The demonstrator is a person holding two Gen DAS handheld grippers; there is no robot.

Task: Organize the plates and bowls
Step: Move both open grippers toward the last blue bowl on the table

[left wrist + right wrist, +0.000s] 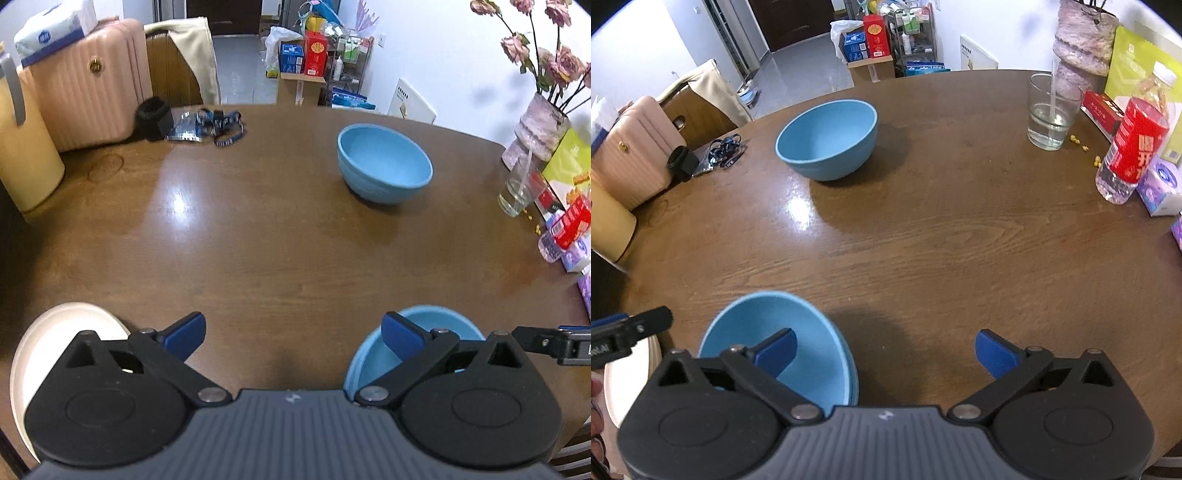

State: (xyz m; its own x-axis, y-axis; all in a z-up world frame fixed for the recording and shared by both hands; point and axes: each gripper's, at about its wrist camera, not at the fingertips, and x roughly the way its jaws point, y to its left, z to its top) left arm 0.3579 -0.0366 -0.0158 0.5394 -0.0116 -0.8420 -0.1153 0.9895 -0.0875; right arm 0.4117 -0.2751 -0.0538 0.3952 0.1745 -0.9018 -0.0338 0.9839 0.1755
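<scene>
**Bowls partly stacked, one bowl left out**

Left gripper (293, 334): jaws wide, nothing between. Right gripper (886, 350): jaws wide, nothing between, bare table (942, 251) under the gap.

Near blue bowl (775, 343) under right gripper's left finger, not gripped; double rim at its edge, likely two nested. Same bowl beneath left gripper's right finger. White plate (48, 343) just outside left gripper's left finger, flat on table.

Far blue bowl (384, 162) well ahead of both grippers, alone, upright, empty.

Judgement: nesting started, not finished. Remaining: fetch far bowl, drop into near stack beside plate. Glass (1051, 110) and bottle (1134, 136) off right, clear of path.
</scene>
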